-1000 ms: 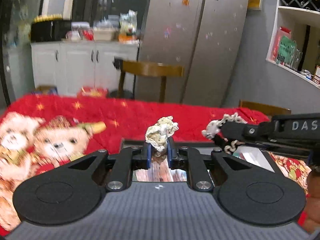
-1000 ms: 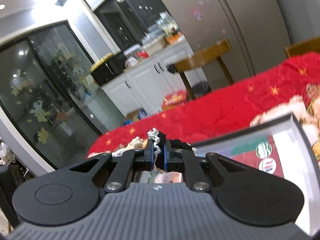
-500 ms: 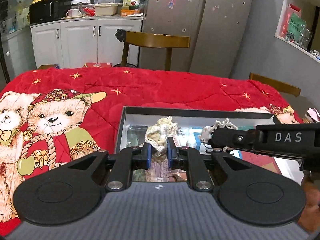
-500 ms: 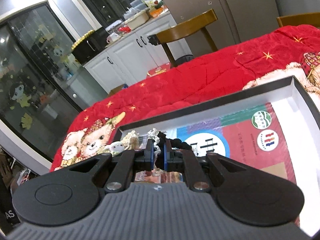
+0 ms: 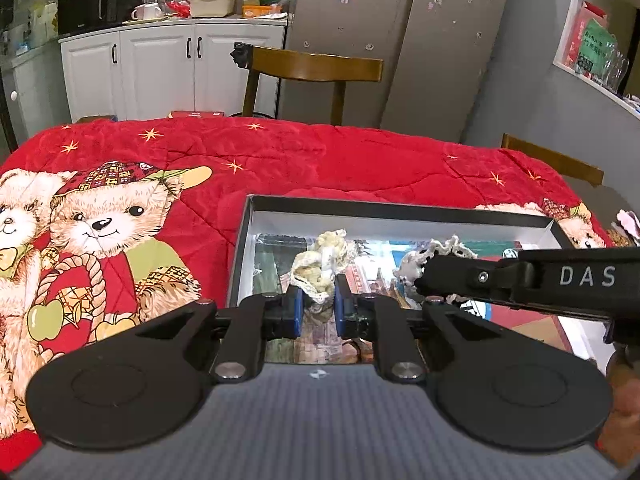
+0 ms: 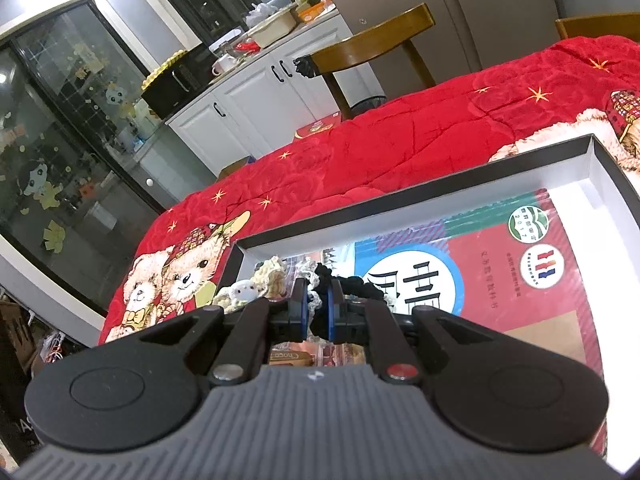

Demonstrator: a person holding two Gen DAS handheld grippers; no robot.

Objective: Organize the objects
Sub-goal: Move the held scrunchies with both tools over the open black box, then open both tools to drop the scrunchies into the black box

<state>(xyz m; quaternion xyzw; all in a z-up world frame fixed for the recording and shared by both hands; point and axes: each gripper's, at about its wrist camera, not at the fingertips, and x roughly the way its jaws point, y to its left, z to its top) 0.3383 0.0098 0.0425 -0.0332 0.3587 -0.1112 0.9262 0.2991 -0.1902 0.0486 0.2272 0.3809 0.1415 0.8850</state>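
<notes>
left gripper [image 5: 317, 311]: my jaws are clenched on a cream crocheted lace piece [image 5: 320, 268]; the bundle stands up between the blue pads [image 5: 297, 312] and sits over the near left part of the box.
right gripper [image 6: 317, 312]: my jaws are clamped on a black-and-white lace piece [image 6: 344, 286]; black ruffled trim bulges out to the right of the pads.
right gripper, seen from the left wrist camera: comes in from the right edge, body marked "DAS", white lace edging [image 5: 444, 250] showing above its tip.
box [image 5: 400, 210]: shallow, dark rim, white inner walls, open top, lying on the red blanket [image 5: 320, 156].
box contents: printed cards or booklets lie flat on the floor, the largest a red and blue cover [image 6: 500, 280] with round logos.
small white plush [image 6: 242, 292]: inside the box at its left end, just left of my right jaws, next to the cream lace.
worktop: covered entirely by the red blanket with teddy bear print [image 5: 104, 232] and gold stars.
background: wooden chair [image 5: 316, 70] behind the worktop, white cabinets [image 5: 160, 72] with clutter on top, grey fridge [image 5: 400, 40].
person: a bit of a hand [image 5: 624, 400] at the right edge, left wrist view.
</notes>
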